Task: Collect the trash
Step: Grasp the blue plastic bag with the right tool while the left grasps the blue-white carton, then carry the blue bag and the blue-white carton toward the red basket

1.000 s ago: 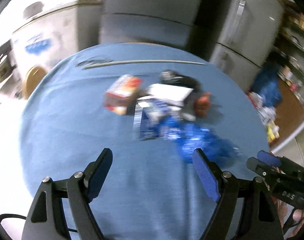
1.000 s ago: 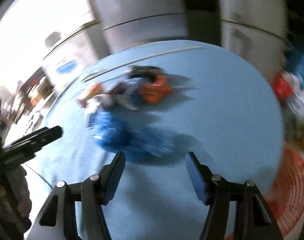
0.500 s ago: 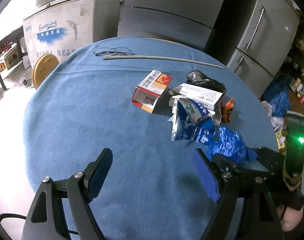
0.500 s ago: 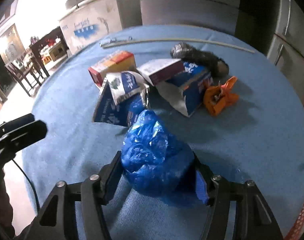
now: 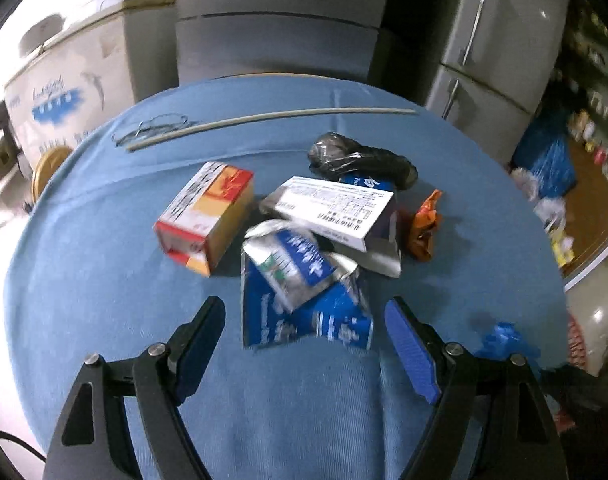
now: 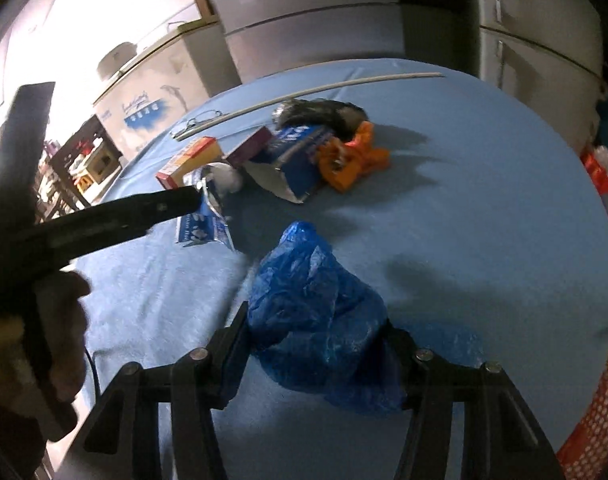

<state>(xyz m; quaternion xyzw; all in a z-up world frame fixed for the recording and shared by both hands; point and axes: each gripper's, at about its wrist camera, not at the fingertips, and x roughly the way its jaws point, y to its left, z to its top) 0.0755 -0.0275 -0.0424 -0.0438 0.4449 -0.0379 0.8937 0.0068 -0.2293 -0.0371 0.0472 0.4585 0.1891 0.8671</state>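
Observation:
A pile of trash lies on the round blue table (image 5: pixel 103 280): a red and yellow box (image 5: pixel 205 220), a white box (image 5: pixel 336 210), blue and silver wrappers (image 5: pixel 304 300), a black bag (image 5: pixel 360 160) and an orange wrapper (image 5: pixel 424 226). My left gripper (image 5: pixel 306 344) is open just in front of the blue wrappers. My right gripper (image 6: pixel 316 344) is shut on a crumpled blue plastic bag (image 6: pixel 316 304) and holds it off the pile, near the table's front right. The bag also shows in the left wrist view (image 5: pixel 504 340).
A long thin rod (image 5: pixel 271 120) and a pair of glasses (image 5: pixel 155 126) lie at the table's far edge. Grey refrigerators (image 5: pixel 504 40) and a white chest freezer (image 5: pixel 75 92) stand behind. An orange mesh basket (image 6: pixel 600 408) is at the right beside the table.
My right gripper has closed on the blue bag and drawn it back from the pile. My left gripper has moved forward toward the blue wrappers, still open.

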